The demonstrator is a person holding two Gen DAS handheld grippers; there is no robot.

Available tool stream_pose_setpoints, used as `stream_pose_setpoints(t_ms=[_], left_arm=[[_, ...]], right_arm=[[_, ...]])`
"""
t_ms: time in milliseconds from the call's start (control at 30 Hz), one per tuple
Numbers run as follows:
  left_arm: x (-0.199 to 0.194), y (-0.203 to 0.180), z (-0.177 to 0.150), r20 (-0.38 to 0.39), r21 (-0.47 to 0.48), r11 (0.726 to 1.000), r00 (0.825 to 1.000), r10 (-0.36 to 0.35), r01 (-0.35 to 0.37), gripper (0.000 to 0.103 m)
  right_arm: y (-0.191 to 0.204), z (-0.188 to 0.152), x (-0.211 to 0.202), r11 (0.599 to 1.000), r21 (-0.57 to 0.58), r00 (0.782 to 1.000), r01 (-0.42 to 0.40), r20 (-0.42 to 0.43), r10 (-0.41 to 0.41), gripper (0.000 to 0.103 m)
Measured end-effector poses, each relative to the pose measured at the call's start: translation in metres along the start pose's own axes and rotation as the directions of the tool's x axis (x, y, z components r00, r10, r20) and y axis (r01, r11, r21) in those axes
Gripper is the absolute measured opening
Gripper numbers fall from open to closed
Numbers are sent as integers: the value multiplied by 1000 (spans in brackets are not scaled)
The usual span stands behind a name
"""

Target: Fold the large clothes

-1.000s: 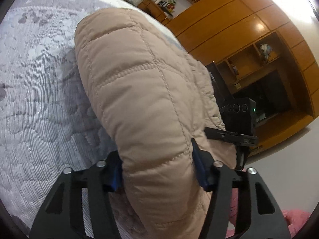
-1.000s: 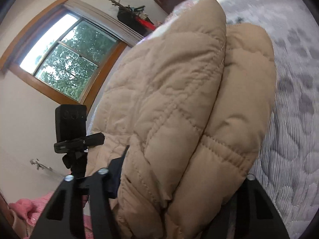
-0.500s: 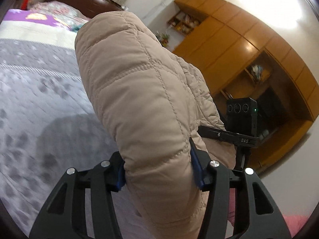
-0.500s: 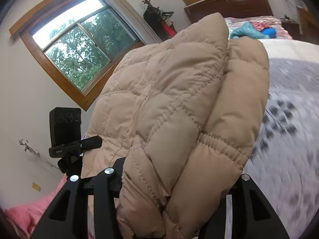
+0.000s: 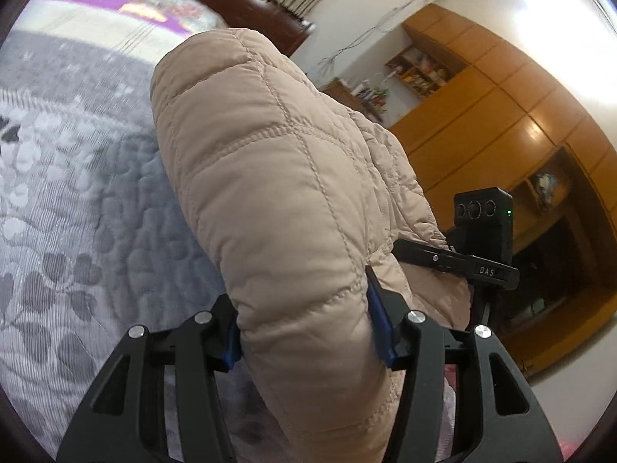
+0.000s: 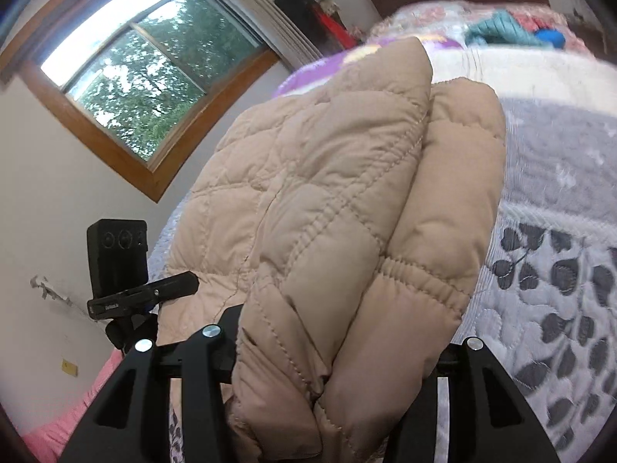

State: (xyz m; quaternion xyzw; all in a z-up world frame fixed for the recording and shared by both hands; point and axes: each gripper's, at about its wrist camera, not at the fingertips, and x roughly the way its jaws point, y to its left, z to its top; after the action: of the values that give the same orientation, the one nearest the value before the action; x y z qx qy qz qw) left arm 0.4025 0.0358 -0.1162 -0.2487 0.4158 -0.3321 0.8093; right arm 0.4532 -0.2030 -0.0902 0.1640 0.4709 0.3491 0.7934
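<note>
Both tools clamped on the puffy beige quilted jacket [image 5: 270, 200]: left tool [image 5: 304, 324] pinching one thick padded fold between its blue pads [image 5: 380, 322], right tool [image 6: 335, 366] squeezing two bunched layers together. Jacket held up off the bed [image 5: 58, 231], bulging forward and above each tool, slack cloth sagging between them. Likely mid-carry toward laying a fold onto the grey patterned quilt below. Risks from here: slippery padding creeping out of the pads under the jacket's own weight; the doubled layers at the right tool separating, one dropping free; uneven lowering leaving the fold skewed or bunched.
</note>
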Motion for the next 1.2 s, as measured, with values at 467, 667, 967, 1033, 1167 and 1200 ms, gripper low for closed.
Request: stream_pose_setpoints(t_ms=[467,667,967,1033,1167,1200], left_arm=[[-9,10,-2,-42,-28,994,994,103,-104,72],[-51,-27,-25,48,65,977,978,201,-203,73],[-49,-50,-53,62,149,934,945,320,-326,74],[-41,-46,-54,43,148,930,941,335,-338,74],[-39,-36,-66,30,155,927,939,342,-342,76],[-38,-37,-67,28,153,927,939,342,-342,76]], right_arm=[[-38,-17,-29,996,83,999,23,43,-27,73],[-22,-53,-69,998,42,995,54,83,-58,73],[-18,-80,-61,987,47,986,155,62,-158,73],[-27,-84,-59,986,69,987,151,52,-155,73],[-43,-89,-48,984,91,987,156,29,-159,73],[-45,-90,-45,983,96,987,154,27,-158,73]])
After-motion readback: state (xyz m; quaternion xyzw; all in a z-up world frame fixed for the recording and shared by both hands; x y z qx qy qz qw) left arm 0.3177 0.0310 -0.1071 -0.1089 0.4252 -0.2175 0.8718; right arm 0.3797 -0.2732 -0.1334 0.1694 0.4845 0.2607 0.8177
